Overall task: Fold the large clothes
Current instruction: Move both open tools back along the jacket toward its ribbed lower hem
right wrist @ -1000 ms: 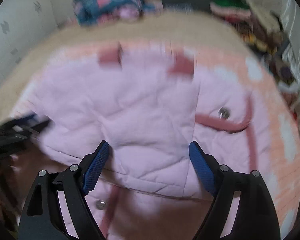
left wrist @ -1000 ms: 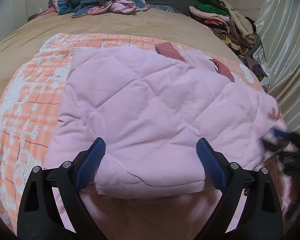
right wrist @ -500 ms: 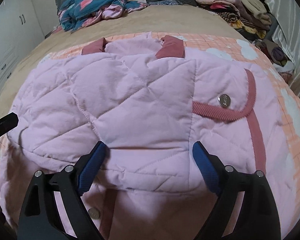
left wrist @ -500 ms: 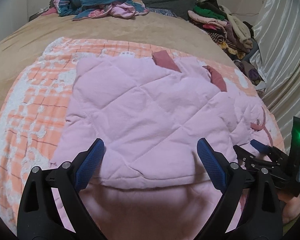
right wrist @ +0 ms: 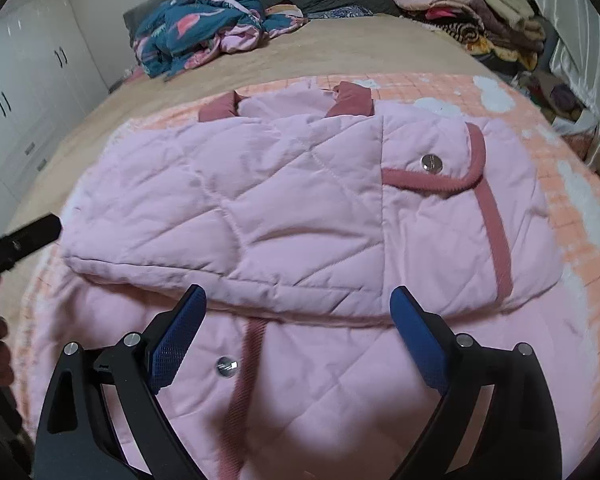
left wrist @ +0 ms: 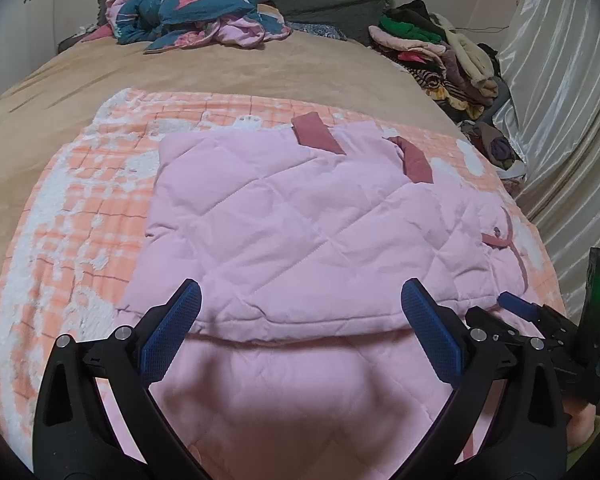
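A pink quilted jacket (left wrist: 300, 232) with dark-pink cuffs and trim lies on an orange-and-white checked blanket (left wrist: 80, 208) on the bed. Its sleeves are folded across the body, and the folded upper layer ends in an edge just ahead of both grippers. My left gripper (left wrist: 300, 320) is open and empty, held above the jacket's near part. My right gripper (right wrist: 298, 324) is open and empty above the jacket (right wrist: 280, 208), near a snap button (right wrist: 226, 364). The right gripper also shows at the right edge of the left wrist view (left wrist: 540, 320).
A tan bedcover (left wrist: 180, 72) lies under the blanket. A crumpled teal and pink quilt (left wrist: 188, 12) lies at the head of the bed. A heap of clothes (left wrist: 440, 52) sits at the far right by a silvery curtain (left wrist: 560, 100). White cupboards (right wrist: 16, 92) stand at the left.
Both grippers have drawn back toward me from the jacket, so more of the bed and jacket shows. The right gripper has steadied after moving fast. Both stay open.
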The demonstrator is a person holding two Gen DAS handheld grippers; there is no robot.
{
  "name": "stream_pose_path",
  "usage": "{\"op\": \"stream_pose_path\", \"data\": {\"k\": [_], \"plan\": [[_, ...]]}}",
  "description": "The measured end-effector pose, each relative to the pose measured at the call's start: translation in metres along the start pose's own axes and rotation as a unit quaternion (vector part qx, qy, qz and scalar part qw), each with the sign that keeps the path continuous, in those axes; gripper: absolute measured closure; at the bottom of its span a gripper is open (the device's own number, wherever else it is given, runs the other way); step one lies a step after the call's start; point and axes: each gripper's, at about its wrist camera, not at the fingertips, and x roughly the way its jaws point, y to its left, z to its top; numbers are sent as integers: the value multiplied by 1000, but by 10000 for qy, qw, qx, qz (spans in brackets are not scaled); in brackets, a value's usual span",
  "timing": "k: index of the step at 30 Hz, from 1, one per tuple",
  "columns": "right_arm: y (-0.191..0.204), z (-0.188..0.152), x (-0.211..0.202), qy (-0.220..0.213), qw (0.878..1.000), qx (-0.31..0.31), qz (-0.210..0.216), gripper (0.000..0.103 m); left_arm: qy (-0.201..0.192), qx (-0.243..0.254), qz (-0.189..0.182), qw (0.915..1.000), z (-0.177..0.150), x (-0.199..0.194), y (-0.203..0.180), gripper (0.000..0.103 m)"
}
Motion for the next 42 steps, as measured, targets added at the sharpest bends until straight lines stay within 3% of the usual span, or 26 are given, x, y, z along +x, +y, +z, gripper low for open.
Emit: {"op": "stream_pose_path", "data": {"k": [16,27,30,42], "plan": [[2,-6,-74,-620,9978,88,225,10,-314,168,-97,9993,-5,-48,-13,9],[4,-18,-137,-1079,9940,28,170,10,-768,230,-348,9962,-4,-96,-26,9],[0,-24,-158,-1214,9924,69,178,10,-928,339,-404,9943,-10,-112,-34,9],[-28,-52,-227,-1669,9855,288,99,10,-908,590,-360,9935,-45,-143,-55,9]]}}
